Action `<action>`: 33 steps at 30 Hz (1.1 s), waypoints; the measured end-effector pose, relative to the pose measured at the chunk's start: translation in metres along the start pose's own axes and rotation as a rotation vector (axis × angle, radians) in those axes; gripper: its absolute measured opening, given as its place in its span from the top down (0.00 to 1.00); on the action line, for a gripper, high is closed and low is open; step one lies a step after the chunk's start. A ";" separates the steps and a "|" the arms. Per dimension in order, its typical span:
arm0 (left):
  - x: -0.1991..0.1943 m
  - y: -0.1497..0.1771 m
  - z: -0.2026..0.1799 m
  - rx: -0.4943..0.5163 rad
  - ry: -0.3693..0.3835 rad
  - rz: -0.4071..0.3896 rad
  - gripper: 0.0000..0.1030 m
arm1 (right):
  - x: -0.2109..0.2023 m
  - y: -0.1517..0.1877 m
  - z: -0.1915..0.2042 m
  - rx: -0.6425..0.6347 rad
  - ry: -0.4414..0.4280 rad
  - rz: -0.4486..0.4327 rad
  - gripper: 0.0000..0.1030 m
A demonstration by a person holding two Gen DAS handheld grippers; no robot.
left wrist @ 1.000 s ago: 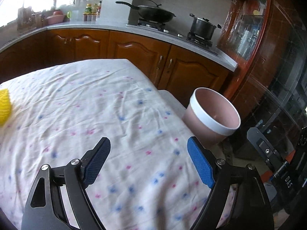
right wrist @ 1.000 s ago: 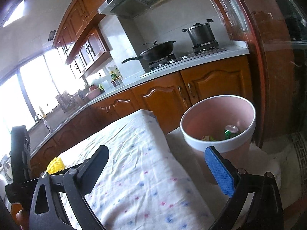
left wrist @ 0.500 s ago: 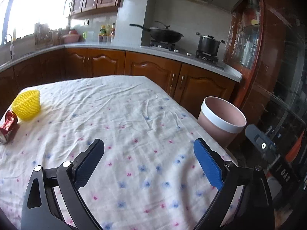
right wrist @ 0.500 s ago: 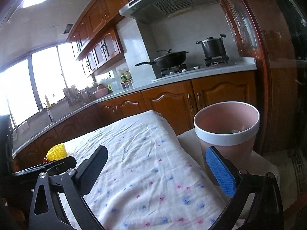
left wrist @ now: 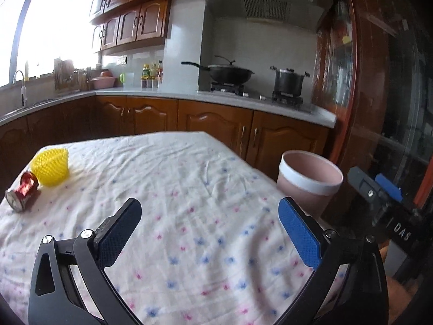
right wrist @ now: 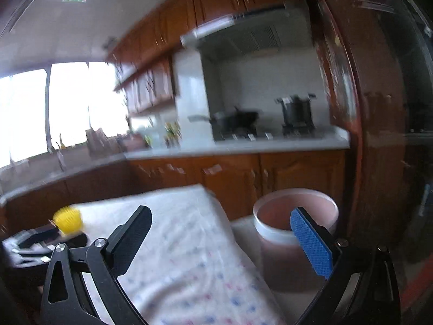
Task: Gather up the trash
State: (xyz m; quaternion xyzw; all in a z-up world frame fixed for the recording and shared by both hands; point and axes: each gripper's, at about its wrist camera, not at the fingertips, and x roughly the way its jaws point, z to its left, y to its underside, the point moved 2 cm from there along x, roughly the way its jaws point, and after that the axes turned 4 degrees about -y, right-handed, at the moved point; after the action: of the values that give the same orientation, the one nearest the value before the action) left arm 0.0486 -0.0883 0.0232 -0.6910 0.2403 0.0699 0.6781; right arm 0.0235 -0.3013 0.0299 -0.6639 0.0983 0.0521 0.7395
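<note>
- Both jaws of the left hand-held gripper are spread wide with nothing between them; it is held above the cloth-covered tabletop.
- The right hand-held gripper is likewise seen wide apart and empty (its view is blurred), just beside the pink bin.
- Two pieces of trash are seen at the tabletop's far left corner: a crushed red can on its side and a yellow mesh cup, touching or nearly so.
- The can is judged light, stiff and slippery; it would best be taken across its dented middle, not its round end.
- The yellow mesh is judged soft and very light (likely foam netting), so a gentle pinch on the rim should suffice.
- The bin stands off the tabletop's right edge, well apart from both.
</note>
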 end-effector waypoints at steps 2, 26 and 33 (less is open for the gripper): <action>0.003 0.010 -0.002 0.007 0.000 0.018 0.00 | -0.001 0.017 -0.002 0.023 -0.003 -0.003 0.00; -0.002 0.047 0.008 0.002 -0.095 0.052 0.00 | -0.010 0.058 0.012 0.008 -0.034 0.020 0.00; -0.004 0.048 0.013 -0.006 -0.115 0.043 0.00 | -0.009 0.060 0.016 0.000 -0.043 0.028 0.00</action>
State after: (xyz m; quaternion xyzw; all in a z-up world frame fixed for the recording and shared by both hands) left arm 0.0279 -0.0732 -0.0191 -0.6825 0.2154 0.1250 0.6871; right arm 0.0040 -0.2782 -0.0244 -0.6614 0.0919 0.0767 0.7404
